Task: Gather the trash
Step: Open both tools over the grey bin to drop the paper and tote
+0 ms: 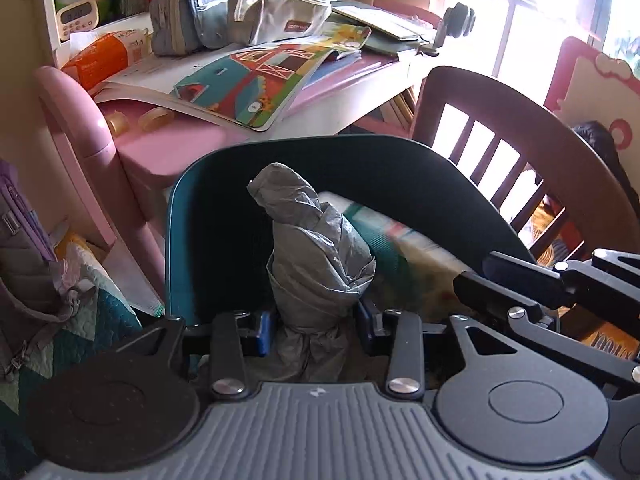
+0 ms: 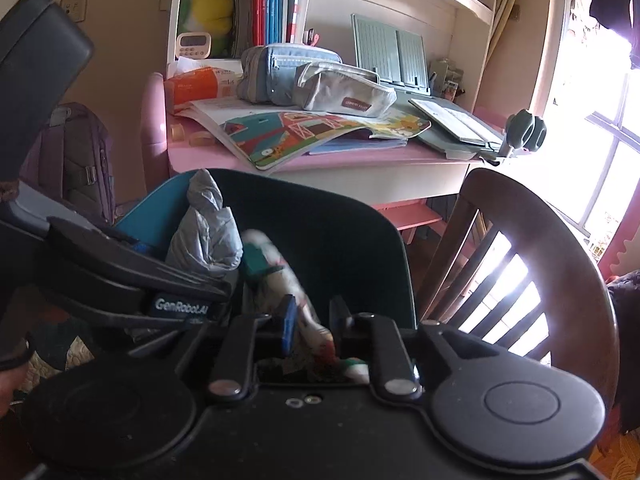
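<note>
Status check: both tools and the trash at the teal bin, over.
Left tool clamped on grey bag bundle over teal bin. Right tool open, colourful wrapper between its jaws. Wooden chair close beside bin.

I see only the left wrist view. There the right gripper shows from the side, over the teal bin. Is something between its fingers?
Observer: Yes. In the right wrist view a colourful wrapper, blurred, lies between the fingers of the right gripper, over the mouth of the teal bin.
Operator: Do the pads press on it?
Observer: It seems not. The wrapper lies against the left pad, but a dark gap shows between it and the right finger, so the gripper looks open.
</note>
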A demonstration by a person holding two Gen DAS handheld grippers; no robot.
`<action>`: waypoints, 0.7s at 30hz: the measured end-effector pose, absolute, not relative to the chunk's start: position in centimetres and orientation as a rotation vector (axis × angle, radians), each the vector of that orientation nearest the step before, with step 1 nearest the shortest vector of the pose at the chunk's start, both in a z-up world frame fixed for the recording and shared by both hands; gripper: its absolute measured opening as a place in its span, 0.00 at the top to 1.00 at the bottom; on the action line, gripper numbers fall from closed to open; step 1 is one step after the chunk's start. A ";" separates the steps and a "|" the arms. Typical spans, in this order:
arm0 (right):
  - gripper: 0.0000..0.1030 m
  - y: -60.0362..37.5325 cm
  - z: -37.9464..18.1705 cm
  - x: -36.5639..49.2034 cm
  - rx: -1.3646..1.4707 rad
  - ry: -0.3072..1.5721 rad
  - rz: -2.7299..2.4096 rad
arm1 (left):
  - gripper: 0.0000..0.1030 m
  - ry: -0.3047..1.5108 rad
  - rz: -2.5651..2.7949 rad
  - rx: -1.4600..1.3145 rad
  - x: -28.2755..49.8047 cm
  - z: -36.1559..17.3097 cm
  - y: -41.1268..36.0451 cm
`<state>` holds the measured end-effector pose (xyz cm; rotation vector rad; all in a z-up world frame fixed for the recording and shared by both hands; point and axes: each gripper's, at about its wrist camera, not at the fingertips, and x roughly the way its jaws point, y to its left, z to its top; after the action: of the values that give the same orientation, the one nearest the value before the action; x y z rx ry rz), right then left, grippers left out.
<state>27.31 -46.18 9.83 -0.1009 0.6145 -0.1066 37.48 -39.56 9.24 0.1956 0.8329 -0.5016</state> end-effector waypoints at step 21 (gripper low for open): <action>0.52 -43.9 13.4 20.1 -0.105 0.517 -0.049 | 0.28 0.702 -0.500 0.178 30.8 13.5 -34.9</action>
<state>20.10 -43.86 13.44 -0.1052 0.5169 -0.0488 30.83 -34.89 13.53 0.1782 0.7023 -0.5002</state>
